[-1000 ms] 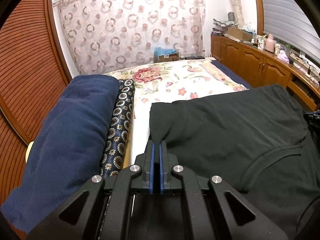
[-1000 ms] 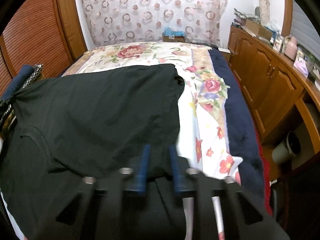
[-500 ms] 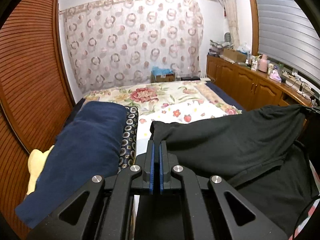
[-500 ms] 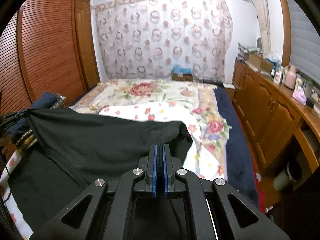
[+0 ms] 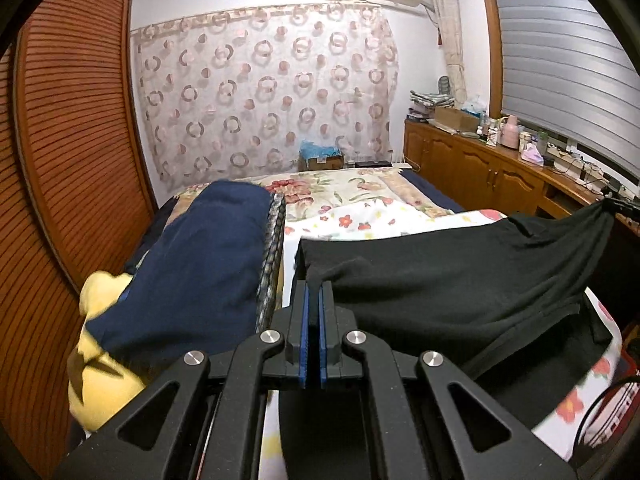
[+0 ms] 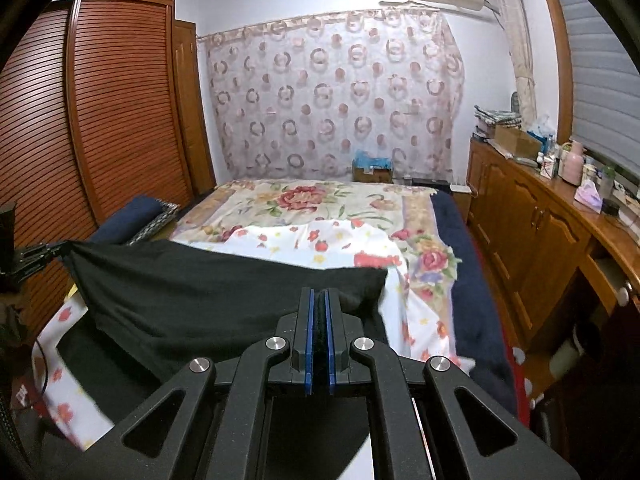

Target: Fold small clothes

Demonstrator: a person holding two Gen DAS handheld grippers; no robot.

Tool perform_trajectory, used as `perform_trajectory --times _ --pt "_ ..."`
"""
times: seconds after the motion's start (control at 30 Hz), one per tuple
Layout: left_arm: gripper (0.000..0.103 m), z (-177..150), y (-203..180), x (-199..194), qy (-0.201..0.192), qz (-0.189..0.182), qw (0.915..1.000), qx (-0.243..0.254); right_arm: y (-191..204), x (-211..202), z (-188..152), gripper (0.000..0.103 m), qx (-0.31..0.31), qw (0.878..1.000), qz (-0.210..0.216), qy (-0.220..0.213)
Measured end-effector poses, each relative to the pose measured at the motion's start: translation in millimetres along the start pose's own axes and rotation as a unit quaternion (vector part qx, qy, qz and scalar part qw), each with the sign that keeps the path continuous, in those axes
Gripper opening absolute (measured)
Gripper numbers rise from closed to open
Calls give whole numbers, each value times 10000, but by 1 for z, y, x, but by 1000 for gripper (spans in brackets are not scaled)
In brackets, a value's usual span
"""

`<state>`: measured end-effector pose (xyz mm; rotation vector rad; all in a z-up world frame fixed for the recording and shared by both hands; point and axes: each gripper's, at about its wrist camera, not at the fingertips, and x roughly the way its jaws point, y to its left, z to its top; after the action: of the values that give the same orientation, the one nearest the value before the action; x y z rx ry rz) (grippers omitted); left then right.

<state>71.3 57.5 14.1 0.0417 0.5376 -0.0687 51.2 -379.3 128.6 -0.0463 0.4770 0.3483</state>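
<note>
Both tools are clamped tight on the black garment [image 5: 460, 280] and it hangs stretched between them above the bed [image 6: 304, 204]. In the left wrist view, the left tool [image 5: 313, 292] has its blue pads pinched together on one corner of the dark cloth, and the fabric runs off to the right, rising to a taut point at the far edge where the other tool's black frame grips it. From the right wrist view, the right tool [image 6: 319, 300] bites the opposite corner, a sliver of black cloth showing between its blue pads, and the upper hem stretches away to the left, where it is pulled to a peak at the left tool [image 6: 34, 258]. The lower part of the garment sags and drapes down onto the white flowered sheet [image 6: 320, 240] at the near end of the bed. Off to the left side of the mattress lie a navy blanket [image 5: 200, 264], a dark patterned roll [image 5: 272, 248] just beside it, and something yellow [image 5: 100, 360] at the near edge. A wooden cabinet [image 6: 528, 232] runs along the right wall, and a circle-print curtain [image 6: 336, 92] covers the far wall.
</note>
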Motion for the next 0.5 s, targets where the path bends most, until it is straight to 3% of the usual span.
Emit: perform_trajectory --times 0.2,0.5 --pt "5 -42 6 -10 377 -39 9992 -117 2 -20 -38 5 126 9987 -18 489" --pt "5 -85 -1 15 991 81 9950 -18 -14 3 -93 5 419 9902 -102 1332"
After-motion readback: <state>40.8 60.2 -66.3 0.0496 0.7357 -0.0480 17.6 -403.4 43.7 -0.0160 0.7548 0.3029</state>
